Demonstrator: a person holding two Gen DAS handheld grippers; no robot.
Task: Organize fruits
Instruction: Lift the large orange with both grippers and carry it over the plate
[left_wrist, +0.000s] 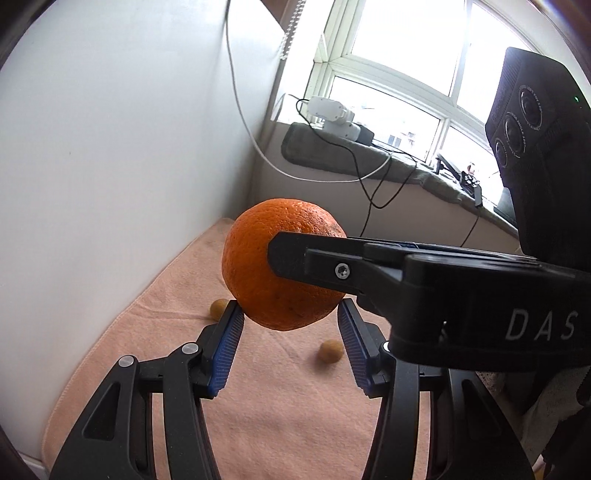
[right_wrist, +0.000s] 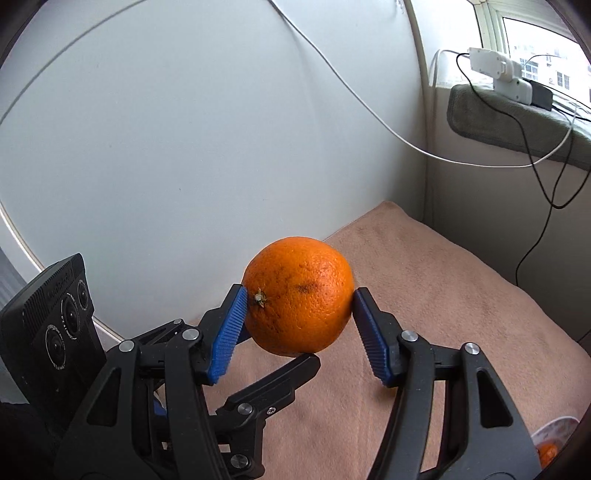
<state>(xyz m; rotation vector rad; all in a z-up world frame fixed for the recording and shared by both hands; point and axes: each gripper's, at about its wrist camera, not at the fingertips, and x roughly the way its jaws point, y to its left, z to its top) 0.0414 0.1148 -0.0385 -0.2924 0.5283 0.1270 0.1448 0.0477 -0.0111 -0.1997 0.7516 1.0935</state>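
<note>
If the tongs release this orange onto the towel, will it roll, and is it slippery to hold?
The orange is round, so it would probably roll on the pink towel, though soft cloth may slow it. Its dimpled skin and the ribbed blue pads of the right tongs suggest little slipping. It looks firm, likely not fragile.

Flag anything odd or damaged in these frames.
The round orange fruit, clamped in the right gripper, has dark scuffs on its peel near the stem. A small tan round fruit and a second one lie loose on the peach towel.
</note>
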